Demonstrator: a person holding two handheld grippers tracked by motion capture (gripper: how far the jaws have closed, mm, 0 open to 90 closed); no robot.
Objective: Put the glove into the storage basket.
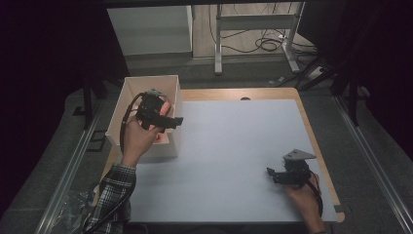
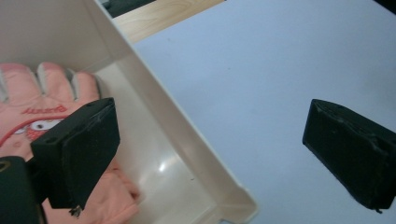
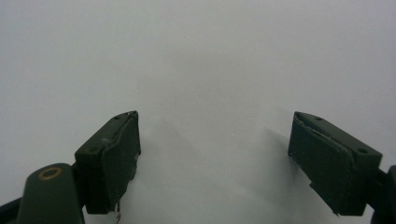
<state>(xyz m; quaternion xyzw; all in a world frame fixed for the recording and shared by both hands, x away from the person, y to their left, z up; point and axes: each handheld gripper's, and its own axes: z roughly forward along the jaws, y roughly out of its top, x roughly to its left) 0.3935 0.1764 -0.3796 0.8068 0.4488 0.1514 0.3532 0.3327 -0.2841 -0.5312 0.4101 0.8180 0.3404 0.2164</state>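
The left gripper [image 1: 165, 118] hangs over the right wall of a white box [image 1: 127, 92] that stands at the table's left edge, on the far half. In the left gripper view its jaws stand wide apart with nothing between them: one jaw is above the inside of the box, the other above the pale mat [image 1: 234, 146], and the box wall [image 2: 173, 135] runs between the two. Inside the box lies an orange glove [image 2: 28, 109], flat on the floor, fingers pointing at the far wall; it bears a printed cartoon eye and red lettering on its back. The near jaw covers part of the glove in that view, but whether it touches it cannot be told. In the high view a patch of the same orange [image 1: 163, 139] shows beside the person's left hand [image 1: 139, 139].

The right gripper [image 1: 272, 174] sits low over the near right part of the mat, well apart from the box. In the right gripper view its jaws are spread wide and hold nothing, with bare mat [image 3: 201, 70] beneath them
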